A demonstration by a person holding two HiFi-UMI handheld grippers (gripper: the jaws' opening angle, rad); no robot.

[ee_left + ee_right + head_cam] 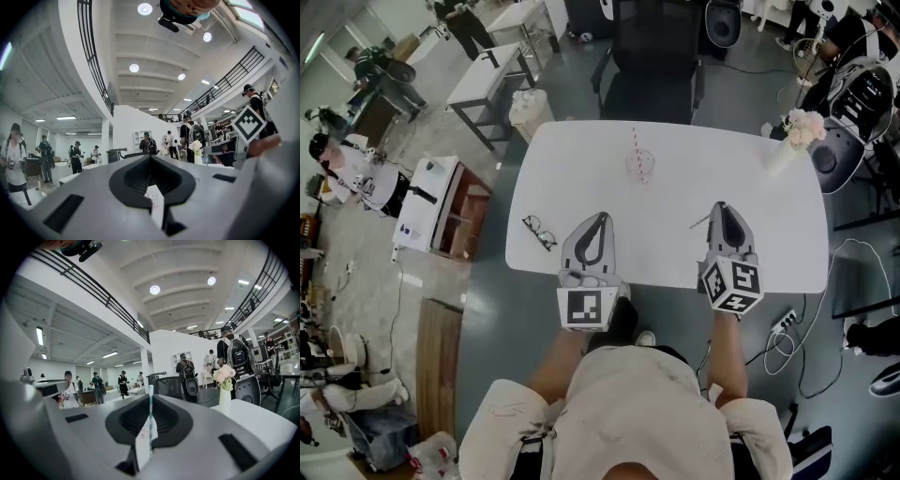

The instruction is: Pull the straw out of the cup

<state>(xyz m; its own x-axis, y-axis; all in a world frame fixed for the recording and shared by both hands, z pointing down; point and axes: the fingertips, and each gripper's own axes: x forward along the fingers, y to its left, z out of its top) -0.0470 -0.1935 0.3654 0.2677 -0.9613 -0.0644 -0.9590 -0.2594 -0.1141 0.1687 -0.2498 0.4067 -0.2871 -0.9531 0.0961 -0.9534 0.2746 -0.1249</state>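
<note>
**Q:** ok, what's holding what on that table (581, 159)?

**Me:** Two containers. The cup (640, 167) is clear with a pinkish print and has one striped straw (635, 141) standing in it, poking up above the rim. I can't tell if there's any drink in it. It sits toward the far edge, about in the middle. The other one is a white vase (780, 155) in the far right corner with a bunch of pale flowers (804, 127) in it.

**Q:** and your grippers?

**Me:** Both are at the near edge, well apart from the cup. My left gripper (599, 217) has its jaws together at the tips with nothing clamped. My right gripper (719, 206) is the same, tips meeting and empty. The cup is roughly between the two and further out.

**Q:** full count?

**Me:** One cup, one straw, one vase, one bunch of flowers and two grippers. There's also one pair of glasses (539, 232) lying flat near the front left corner, just beside my left gripper. A thin little stick lies next to the right one, but it's too small to tell what it is.
</note>
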